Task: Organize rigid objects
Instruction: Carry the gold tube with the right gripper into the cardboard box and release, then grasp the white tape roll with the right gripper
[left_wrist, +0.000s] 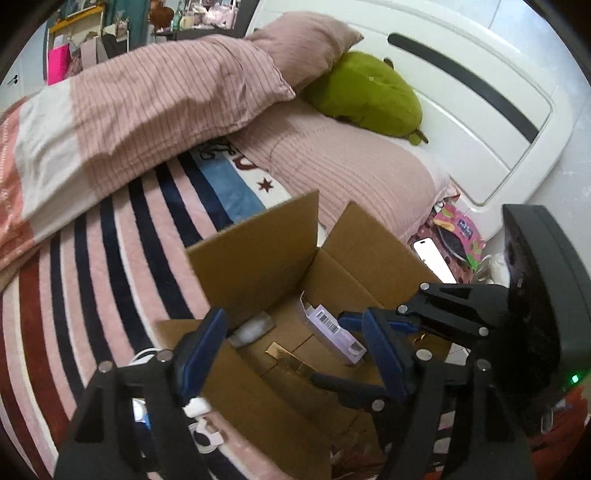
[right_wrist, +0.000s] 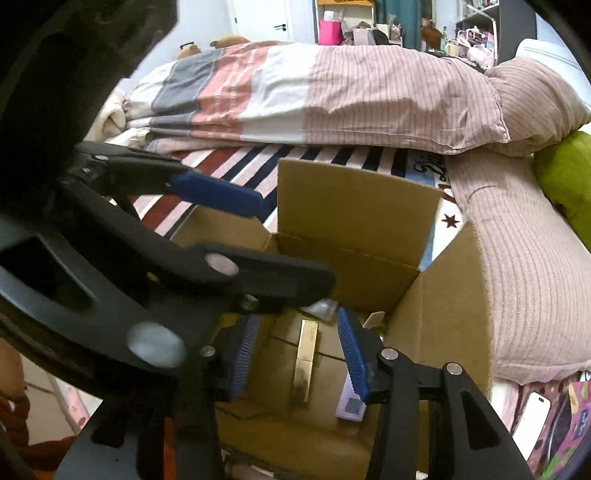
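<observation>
An open cardboard box (left_wrist: 258, 236) sits on the bed, flaps up, its walls plain brown corrugated board. On its floor lie a slim gold bar (right_wrist: 306, 360), glossy and rectangular, a lilac carton (left_wrist: 332, 328) with a barcode, and a small clear plastic piece (left_wrist: 251, 330). The right gripper (right_wrist: 299, 356) hangs over the box, blue ribbed pads (right_wrist: 352, 356) partly apart on either side of the gold bar, not pressing it. The left gripper (left_wrist: 291, 354) stands wider open above the box, holding nothing. Around the box: a fuzzy striped blanket (left_wrist: 110, 236), a ribbed pink quilt (left_wrist: 166, 99), a green plush (left_wrist: 369, 94).
</observation>
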